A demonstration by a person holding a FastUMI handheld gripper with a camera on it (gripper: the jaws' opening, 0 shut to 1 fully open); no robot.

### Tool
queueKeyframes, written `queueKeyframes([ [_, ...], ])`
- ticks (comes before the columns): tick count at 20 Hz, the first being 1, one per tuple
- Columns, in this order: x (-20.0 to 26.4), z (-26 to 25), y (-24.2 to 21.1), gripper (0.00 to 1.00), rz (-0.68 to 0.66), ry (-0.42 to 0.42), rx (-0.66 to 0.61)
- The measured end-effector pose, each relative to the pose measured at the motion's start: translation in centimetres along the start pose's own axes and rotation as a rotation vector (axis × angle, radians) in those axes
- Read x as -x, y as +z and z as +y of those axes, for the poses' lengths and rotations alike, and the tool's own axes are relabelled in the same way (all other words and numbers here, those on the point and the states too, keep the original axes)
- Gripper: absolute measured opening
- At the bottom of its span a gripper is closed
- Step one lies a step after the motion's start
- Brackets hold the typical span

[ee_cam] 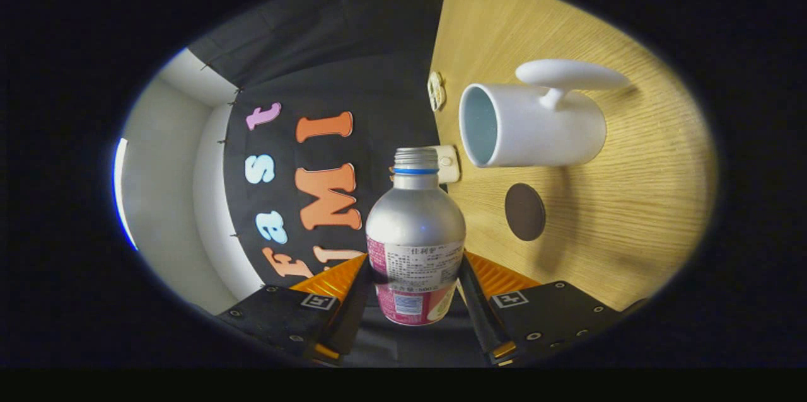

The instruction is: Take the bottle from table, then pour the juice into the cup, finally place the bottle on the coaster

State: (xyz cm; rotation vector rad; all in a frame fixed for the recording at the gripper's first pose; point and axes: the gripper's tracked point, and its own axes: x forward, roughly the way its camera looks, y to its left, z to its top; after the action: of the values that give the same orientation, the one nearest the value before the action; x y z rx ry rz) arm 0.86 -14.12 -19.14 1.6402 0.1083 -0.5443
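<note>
While the fingers (413, 285) clamp the bottle (415, 232), its label print stays too small to read.

I count 1 bottle (415, 232), silver with a printed label, clamped between my 2 fingers (353, 307), which press on its sides. Beyond the bottle's neck and off to the right of my tongs (413, 301) there is 1 white cup (533, 125) with 1 handle. Between the cup and my right finger lies 1 dark round coaster (524, 212) on the 1 wooden table (630, 213). Past the bottle's mouth I see 2 small pale objects on the table's edge (436, 90), too small for me to identify.
</note>
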Motion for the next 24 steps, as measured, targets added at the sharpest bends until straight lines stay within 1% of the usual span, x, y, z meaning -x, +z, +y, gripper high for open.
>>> queueKeyframes([
  [9,-0.5,0.8,0.6,0.74,-0.016,0.001,-0.131],
  [13,-0.4,1.7,0.7,0.74,-0.014,0.018,-0.198],
  [24,-0.2,2.6,1.1,0.74,-0.014,0.031,-0.246],
])
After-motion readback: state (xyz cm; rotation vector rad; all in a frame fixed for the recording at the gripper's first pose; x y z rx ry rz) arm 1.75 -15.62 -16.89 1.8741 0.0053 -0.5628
